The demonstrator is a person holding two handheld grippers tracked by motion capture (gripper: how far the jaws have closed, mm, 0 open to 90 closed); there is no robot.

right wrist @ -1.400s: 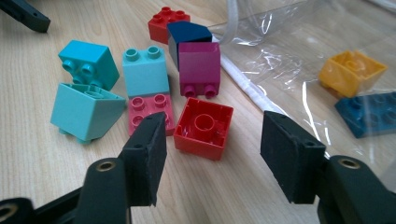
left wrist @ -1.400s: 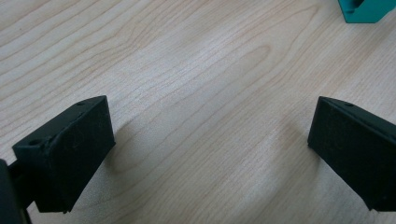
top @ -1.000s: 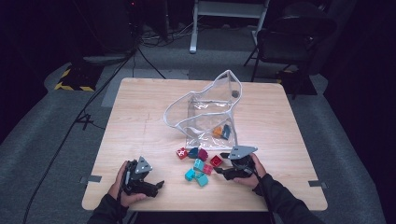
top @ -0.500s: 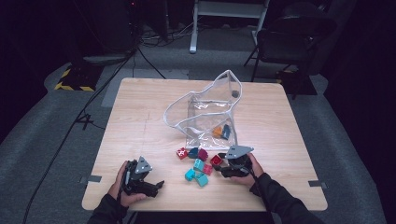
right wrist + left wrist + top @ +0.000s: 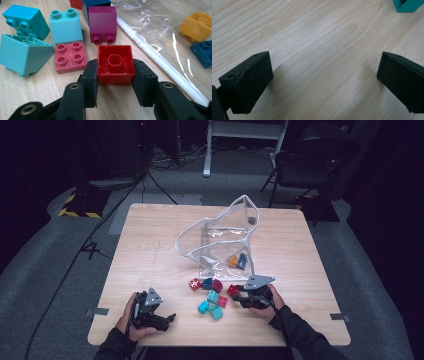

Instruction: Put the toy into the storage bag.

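At the near edge of a light wooden table [image 5: 150,235], two hand-held grippers are seen from above. The left gripper [image 5: 170,318] is rested on the wood near the front left corner, held by the left hand [image 5: 131,322]; in the left gripper view its jaws are spread wide over bare wood, with nothing between them, and a teal block corner [image 5: 408,5] is glimpsed farther off.

The right gripper [image 5: 236,296] is held by the right hand [image 5: 267,305] just right of centre. Its jaws have just been closing, and in the right gripper view they are pressed against both sides of a red block [image 5: 115,64], which is turned so its hollow underside faces the camera. The block is seen at the table surface, at the right end of the loose pile.

Just beyond lie a pink block [image 5: 70,57], pale turquoise blocks [image 5: 65,26] and a magenta block [image 5: 102,23].

Farther back, a clear plastic bag [image 5: 220,235] is slumped at the table's middle, with an orange block [image 5: 233,261] and a dark blue block [image 5: 242,261] inside it.
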